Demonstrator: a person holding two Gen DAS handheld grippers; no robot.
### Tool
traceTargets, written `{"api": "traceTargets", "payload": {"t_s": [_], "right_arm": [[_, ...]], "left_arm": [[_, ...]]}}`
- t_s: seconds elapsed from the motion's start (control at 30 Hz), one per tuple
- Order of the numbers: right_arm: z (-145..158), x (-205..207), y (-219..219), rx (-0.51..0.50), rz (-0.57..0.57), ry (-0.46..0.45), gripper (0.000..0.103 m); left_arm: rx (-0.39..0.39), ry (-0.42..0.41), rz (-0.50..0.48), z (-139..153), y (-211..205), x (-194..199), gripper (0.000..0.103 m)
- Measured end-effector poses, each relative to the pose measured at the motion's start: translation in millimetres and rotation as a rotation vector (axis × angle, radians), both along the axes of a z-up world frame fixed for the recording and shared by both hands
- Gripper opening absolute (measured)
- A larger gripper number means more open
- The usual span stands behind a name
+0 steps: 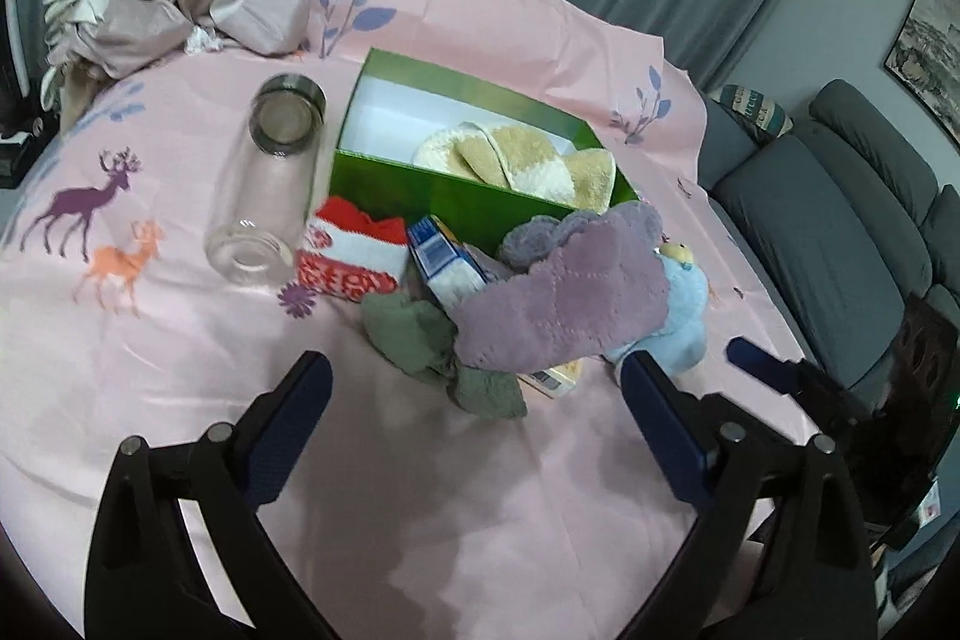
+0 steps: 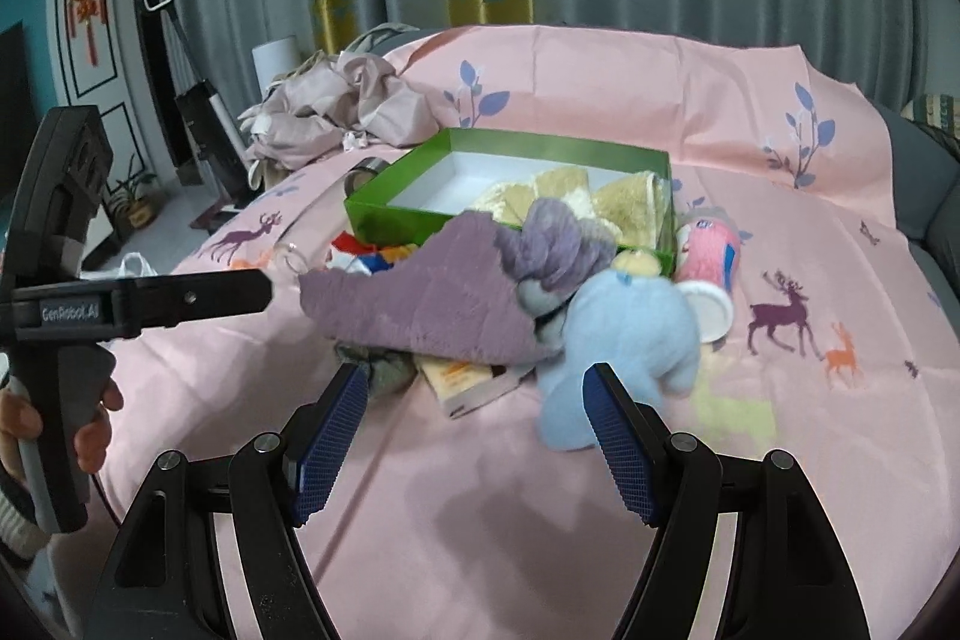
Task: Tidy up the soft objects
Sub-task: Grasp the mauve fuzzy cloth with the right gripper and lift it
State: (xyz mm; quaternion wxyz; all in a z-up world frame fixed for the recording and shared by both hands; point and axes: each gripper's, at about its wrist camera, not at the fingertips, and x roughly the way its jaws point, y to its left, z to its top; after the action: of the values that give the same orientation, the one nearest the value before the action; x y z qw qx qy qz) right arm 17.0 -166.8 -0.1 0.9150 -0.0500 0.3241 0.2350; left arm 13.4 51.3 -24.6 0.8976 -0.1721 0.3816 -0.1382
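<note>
Both grippers, left gripper [image 1: 474, 388] and right gripper [image 2: 474, 406], are being held agape and empty toward the purple towel [image 1: 564, 292], heaped at the green box's [image 1: 474, 202] 5 o'clock for boxing.

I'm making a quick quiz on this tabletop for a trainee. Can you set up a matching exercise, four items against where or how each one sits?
Items:
1. beige towel
2. glass jar
3. purple cloth
4. blue plush toy

Places or states:
A. lying on its side, left of the green box
B. draped over the pile in front of the box
C. inside the green box
D. on the pink sheet, just ahead of the right claw

Pairs: 1-C, 2-A, 3-B, 4-D
</note>
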Motion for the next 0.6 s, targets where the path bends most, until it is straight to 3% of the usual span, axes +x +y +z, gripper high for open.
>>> {"api": "traceTargets", "payload": {"t_s": [0.2, 0.3, 0.37, 0.47, 0.57, 0.6], "right_arm": [[-18.5, 7.8, 7.2, 0.014, -0.013, 0.017, 0.075], [-21.8, 13.9, 9.6, 0.015, -0.010, 0.010, 0.075], [-22.6, 17.3, 10.8, 0.019, -0.002, -0.001, 0.075], [-24.6, 24.1, 12.9, 0.017, 0.009, -0.003, 0.075], [-27.9, 30.2, 15.1, 0.016, 0.014, 0.006, 0.075], [-28.7, 32.1, 15.5, 0.019, 0.015, 0.009, 0.075]], "left_arm": [[0.008, -0.029, -0.039, -2.1, -8.7, 9.1, 0.095], [0.002, -0.027, -0.062, -5.9, -11.3, 15.6, 0.085], [-0.006, -0.020, -0.074, -9.4, -13.3, 20.8, 0.085], [-0.022, -0.010, -0.090, -13.5, -14.1, 26.7, 0.073], [-0.031, 0.002, -0.098, -16.8, -14.7, 31.9, 0.070], [-0.037, 0.004, -0.101, -17.4, -14.6, 32.7, 0.061]]}}
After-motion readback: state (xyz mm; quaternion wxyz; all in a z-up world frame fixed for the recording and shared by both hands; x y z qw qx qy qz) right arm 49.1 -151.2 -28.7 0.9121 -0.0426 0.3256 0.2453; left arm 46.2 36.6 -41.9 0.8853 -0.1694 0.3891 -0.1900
